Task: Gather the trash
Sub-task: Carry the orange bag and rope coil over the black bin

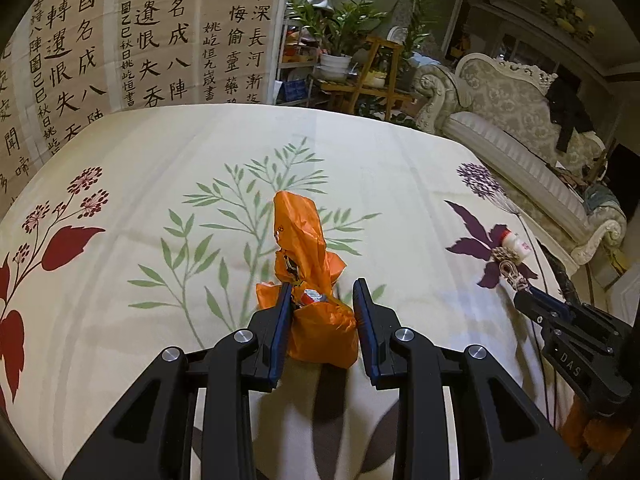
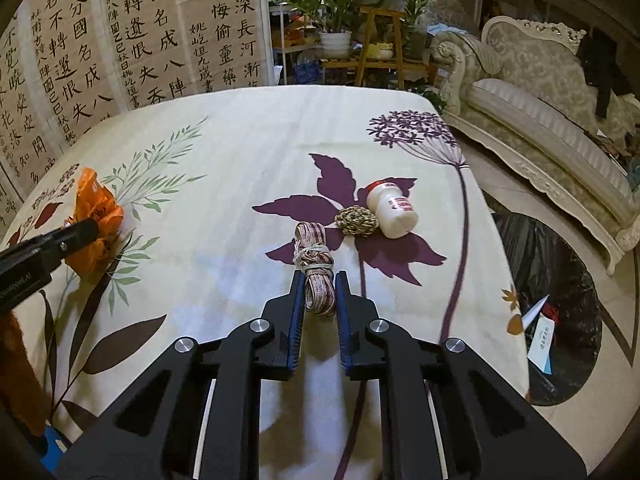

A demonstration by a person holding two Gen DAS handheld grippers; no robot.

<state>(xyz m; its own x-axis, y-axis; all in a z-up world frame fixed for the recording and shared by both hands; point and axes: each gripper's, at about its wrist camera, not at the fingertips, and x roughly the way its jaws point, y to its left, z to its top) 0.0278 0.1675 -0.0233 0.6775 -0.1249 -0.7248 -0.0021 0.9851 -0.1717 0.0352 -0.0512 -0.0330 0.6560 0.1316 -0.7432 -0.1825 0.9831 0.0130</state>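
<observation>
Your left tool point(image 1: 322, 300) was clamped on the orange bag point(image 1: 316, 280), which stood on the desk point(image 1: 160, 148). Your right tool point(image 2: 318, 290) was closed on the pink-and-white rope bundle point(image 2: 316, 276); just beyond it lay a coiled cord point(image 2: 356, 220) touching a white bottle point(image 2: 392, 210).

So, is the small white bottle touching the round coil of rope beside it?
Touching. The right wrist view shows the white bottle lying against the coil of rope, no cloth visible between them.
</observation>
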